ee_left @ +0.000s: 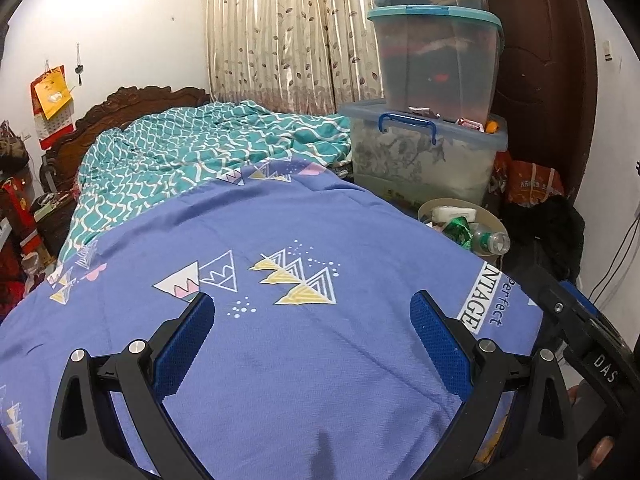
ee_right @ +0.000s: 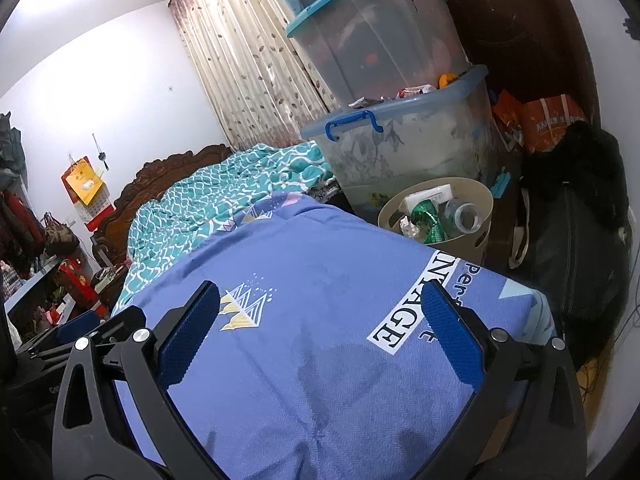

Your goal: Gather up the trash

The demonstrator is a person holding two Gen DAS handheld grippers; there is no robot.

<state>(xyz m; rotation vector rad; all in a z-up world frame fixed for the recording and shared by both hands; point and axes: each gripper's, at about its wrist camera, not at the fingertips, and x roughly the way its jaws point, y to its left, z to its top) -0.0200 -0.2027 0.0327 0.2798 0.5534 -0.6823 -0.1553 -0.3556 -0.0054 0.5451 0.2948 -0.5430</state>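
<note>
A beige trash bin [ee_right: 482, 194] stands on the floor beside the bed; it also shows in the left wrist view [ee_left: 494, 216]. It holds a clear plastic bottle [ee_right: 464, 216], a green wrapper [ee_right: 426, 212] and a white box [ee_right: 430, 196]. My left gripper [ee_left: 314, 312] is open and empty above the blue bedsheet [ee_left: 280, 340]. My right gripper [ee_right: 320, 308] is open and empty above the same sheet [ee_right: 320, 360], with the bin ahead to its right. The right gripper's body shows at the right edge of the left wrist view [ee_left: 576, 332].
Stacked clear storage boxes [ee_right: 400, 136] stand past the bin by the curtain. A teal quilt [ee_left: 192, 148] lies at the head of the bed. A black bag [ee_right: 576, 224] and orange bags [ee_right: 548, 120] sit by the brown door. Clutter fills the left side.
</note>
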